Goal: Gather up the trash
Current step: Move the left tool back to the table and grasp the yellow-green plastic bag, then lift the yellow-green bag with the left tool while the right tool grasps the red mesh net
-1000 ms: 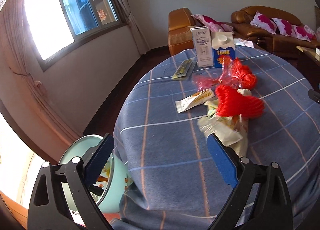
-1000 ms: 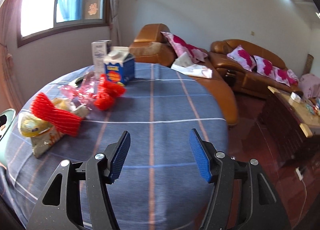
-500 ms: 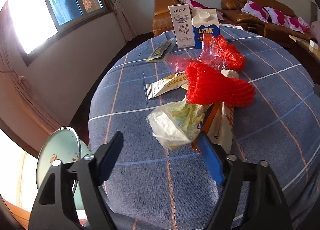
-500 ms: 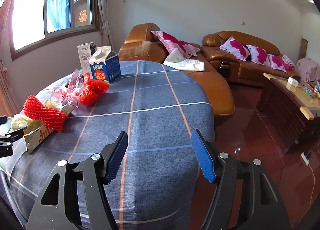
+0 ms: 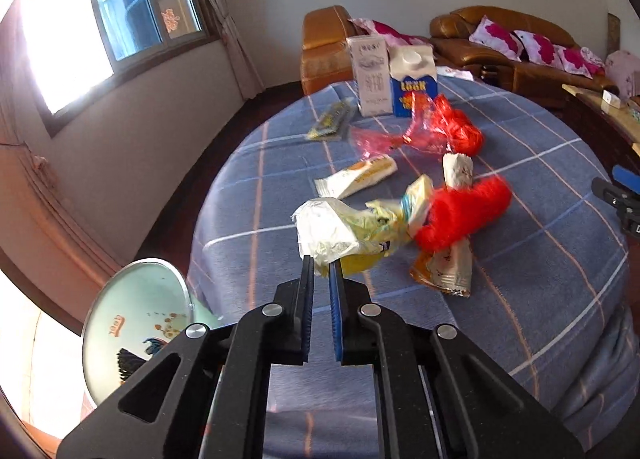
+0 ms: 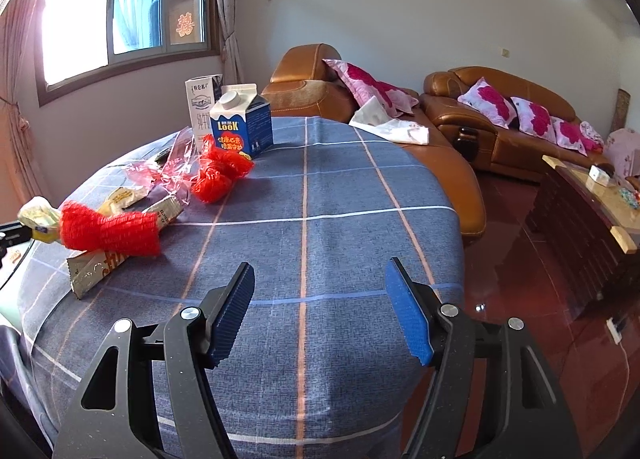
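Trash lies scattered over the table [image 5: 540, 187], and we work across it from the left. Down to the left of our left claw [image 5: 319, 271] waits the bin [image 5: 136, 311]. That claw has just been closing and now pinches the near edge of the pale crumpled bag [image 5: 340, 227]. Just right of it, touching the bag, lies the red net [image 5: 460, 211]; we lift slowly so it drops away, then swing left over the bin. Our right claw [image 6: 320, 315] hangs wide and empty, with the wrappers off to its left.
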A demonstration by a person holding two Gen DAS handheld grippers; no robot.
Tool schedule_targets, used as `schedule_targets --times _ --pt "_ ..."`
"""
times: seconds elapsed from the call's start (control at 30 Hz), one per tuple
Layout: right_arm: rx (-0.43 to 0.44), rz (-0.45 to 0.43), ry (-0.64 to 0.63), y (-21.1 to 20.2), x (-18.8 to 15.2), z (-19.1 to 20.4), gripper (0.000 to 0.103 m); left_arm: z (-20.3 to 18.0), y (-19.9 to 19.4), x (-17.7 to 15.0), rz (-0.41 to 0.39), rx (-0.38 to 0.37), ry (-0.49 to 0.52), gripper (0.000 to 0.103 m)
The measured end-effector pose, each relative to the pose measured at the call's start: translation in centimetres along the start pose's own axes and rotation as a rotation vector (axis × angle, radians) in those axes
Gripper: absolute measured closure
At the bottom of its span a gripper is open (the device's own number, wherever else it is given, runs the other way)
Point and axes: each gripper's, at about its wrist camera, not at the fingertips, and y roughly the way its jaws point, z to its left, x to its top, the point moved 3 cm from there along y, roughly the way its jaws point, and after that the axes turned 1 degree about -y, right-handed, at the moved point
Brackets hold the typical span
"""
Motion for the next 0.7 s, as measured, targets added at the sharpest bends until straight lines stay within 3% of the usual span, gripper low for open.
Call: schedule_targets --times 0.1,0.2,0.53,0.57,0.6,0.63,0.67,0.7 --pt "0.015 0.001 0.002 -0.2 0.2 0.3 0.036 1.6 -1.3 -0.2 -0.024 0.027 -0.024 0.096" --pt "0.047 -0.002 0.0 -0.1 1.0 1.6 0.036 2.8 -1.0 -1.1 0.001 0.05 -0.031 0.096" --pt "0.081 -0.007 -0.06 0.0 1.3 5.0 0.036 4.4 3.4 -3.5 0.08 0.0 -0.121 0.091" --pt "0.078 -0.002 -0.057 0.1 1.1 4.8 0.036 4.3 3.8 -3.4 0.081 0.0 -0.126 0.088" --pt "0.076 0.004 -0.053 0.3 1.0 4.6 0.036 4.3 4.1 -3.3 0.083 0.013 -0.135 0.063" --pt "0.072 0.006 -0.049 0.3 0.9 4.4 0.036 4.4 3.9 -3.3 0.075 0.026 -0.143 0.05" --pt "0.065 0.007 -0.048 0.3 0.9 4.2 0.036 4.5 3.5 -3.2 0.054 0.035 -0.146 0.042" --pt "0.057 0.008 -0.047 0.4 0.9 3.9 0.036 4.5 3.2 -3.2 0.05 0.037 -0.14 0.042"
